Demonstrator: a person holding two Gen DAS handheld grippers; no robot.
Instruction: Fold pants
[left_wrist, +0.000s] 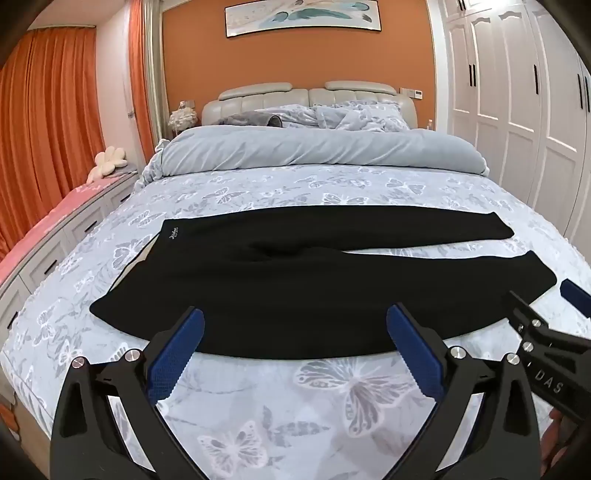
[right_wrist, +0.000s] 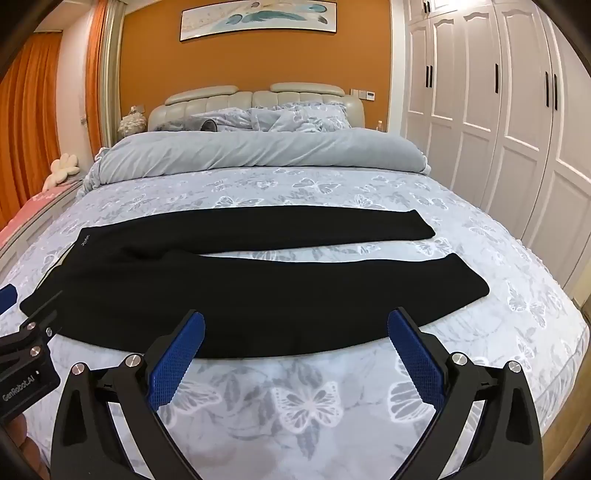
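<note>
Black pants (left_wrist: 280, 284) lie flat across the bed, waistband at the left with a small white label (left_wrist: 173, 233), two legs stretching right with a thin gap between them. They show the same way in the right wrist view (right_wrist: 258, 295). My left gripper (left_wrist: 295, 317) is open and empty, hovering just short of the pants' near edge toward the waist end. My right gripper (right_wrist: 295, 319) is open and empty, at the near edge of the near leg. The right gripper also shows at the right of the left wrist view (left_wrist: 554, 299).
The bed (left_wrist: 332, 398) has a grey-blue butterfly sheet. A rolled grey duvet (left_wrist: 317, 151) and pillows lie at the head. White wardrobes (right_wrist: 498, 110) stand at the right; a pink-topped drawer bench (left_wrist: 55, 229) and orange curtains at the left.
</note>
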